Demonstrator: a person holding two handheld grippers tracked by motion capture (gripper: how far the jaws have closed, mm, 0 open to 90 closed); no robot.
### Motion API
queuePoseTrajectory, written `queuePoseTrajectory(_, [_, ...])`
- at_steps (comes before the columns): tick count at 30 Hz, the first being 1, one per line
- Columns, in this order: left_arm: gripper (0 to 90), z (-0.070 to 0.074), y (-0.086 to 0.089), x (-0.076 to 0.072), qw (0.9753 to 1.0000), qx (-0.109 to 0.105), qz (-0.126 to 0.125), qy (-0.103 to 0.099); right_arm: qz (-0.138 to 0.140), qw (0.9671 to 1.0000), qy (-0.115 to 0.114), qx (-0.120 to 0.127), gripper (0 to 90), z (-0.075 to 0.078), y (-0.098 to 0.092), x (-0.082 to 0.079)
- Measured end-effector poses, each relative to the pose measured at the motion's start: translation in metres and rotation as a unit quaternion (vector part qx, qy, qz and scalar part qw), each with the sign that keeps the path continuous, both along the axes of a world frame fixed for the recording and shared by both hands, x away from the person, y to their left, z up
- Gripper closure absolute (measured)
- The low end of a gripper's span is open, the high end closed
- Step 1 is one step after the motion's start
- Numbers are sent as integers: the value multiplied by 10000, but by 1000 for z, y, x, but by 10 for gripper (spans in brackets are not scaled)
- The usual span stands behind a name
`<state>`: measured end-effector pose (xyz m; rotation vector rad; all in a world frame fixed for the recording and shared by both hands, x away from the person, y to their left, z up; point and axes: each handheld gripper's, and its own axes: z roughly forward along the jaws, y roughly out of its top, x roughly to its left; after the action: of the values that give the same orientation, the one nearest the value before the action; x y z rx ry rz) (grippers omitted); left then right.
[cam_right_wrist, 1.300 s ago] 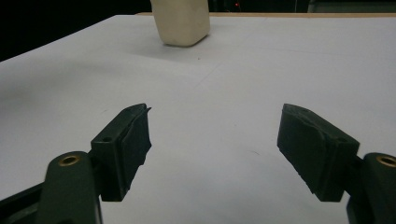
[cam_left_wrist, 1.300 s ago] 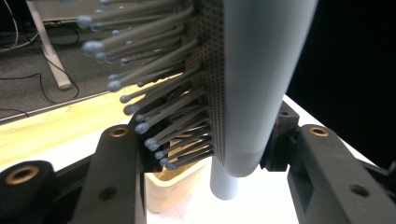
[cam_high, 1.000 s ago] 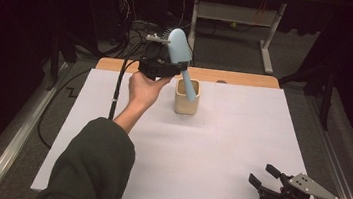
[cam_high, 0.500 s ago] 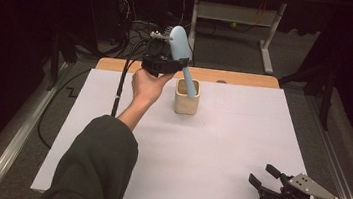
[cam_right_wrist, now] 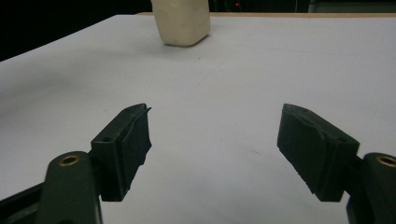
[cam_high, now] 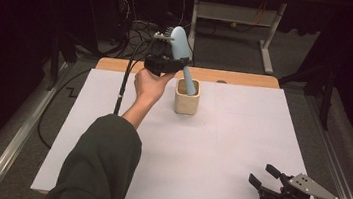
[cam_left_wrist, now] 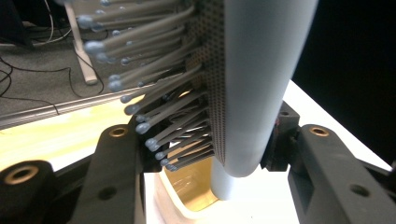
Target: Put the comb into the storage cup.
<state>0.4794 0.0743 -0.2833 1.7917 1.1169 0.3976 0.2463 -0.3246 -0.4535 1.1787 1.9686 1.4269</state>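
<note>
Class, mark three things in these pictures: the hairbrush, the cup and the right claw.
hairbrush (cam_high: 180, 42): high view, on the back of its pale blue head.
cup (cam_high: 186, 103): high view, on its cream front wall.
right claw (cam_high: 264, 175): high view, midway between its two open fingertips.

Hairbrush (cam_left_wrist: 254, 84) top cut off at 12 o'clock in left gripper view, handle tip hidden inside cup (cam_high: 186, 100). Cup top cropped in right gripper view too.

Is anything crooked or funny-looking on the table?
The blue hairbrush leans tilted, its handle down in the cream cup, with the left gripper clamped on it. Nothing looks spilled or broken.
</note>
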Motion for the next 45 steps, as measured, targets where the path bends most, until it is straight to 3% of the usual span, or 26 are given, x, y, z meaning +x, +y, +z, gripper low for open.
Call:
queuePoseTrajectory(10, [533, -4, 0, 4, 10000, 66, 66, -10, -11, 10000, 19, -9, 265, 0, 0, 0])
queuePoseTrajectory(24, [531, -16, -6, 10, 9994, 295, 61, 143, -2, 10000, 12, 8, 265, 0, 0, -1])
queuePoseTrajectory(45, [524, -31, -8, 14, 9992, 300, 33, 274, 0, 10000, 7, 0, 265, 0, -1, -1])
